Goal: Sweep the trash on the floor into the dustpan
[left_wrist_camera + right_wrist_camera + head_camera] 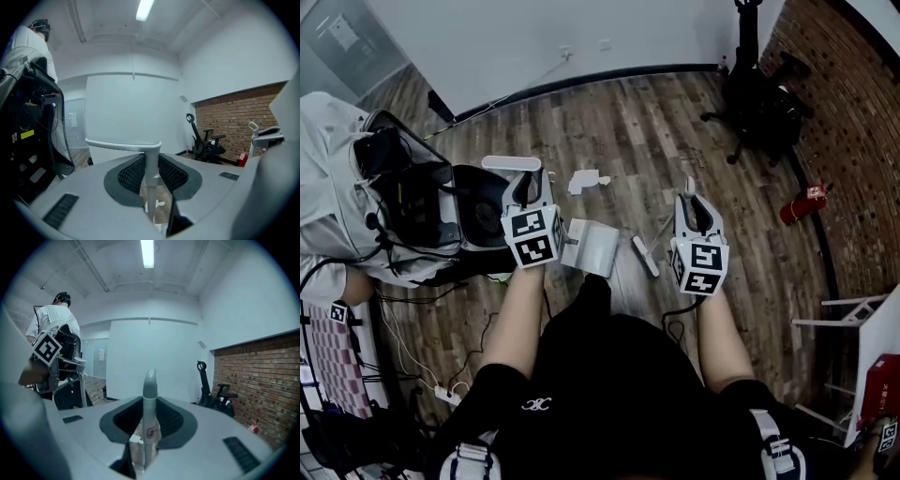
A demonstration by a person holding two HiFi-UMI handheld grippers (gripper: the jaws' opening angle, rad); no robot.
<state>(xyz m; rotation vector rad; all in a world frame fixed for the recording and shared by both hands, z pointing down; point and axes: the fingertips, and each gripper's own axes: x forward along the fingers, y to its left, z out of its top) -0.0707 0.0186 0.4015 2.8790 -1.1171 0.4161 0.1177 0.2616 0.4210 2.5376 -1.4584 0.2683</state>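
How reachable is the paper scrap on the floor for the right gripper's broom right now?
Probably reachable. The right gripper is shut on the broom, whose head sits beside the dustpan. The paper scrap lies further out on bare floor, with nothing visible between them.

Cool, even light from a ceiling strip lamp fills the room, laying a pale sheen on the wood floor near the far wall, while my dark lap goes almost black in the dimmer head view. All three pictures bow hard at the edges and fall off into black, rounded corners. In the gripper views the grey bodies of my left claw and right claw smear soft close to the lens, while the dustpan handle and broom handle clamped in them and the brick wall behind read more clearly.
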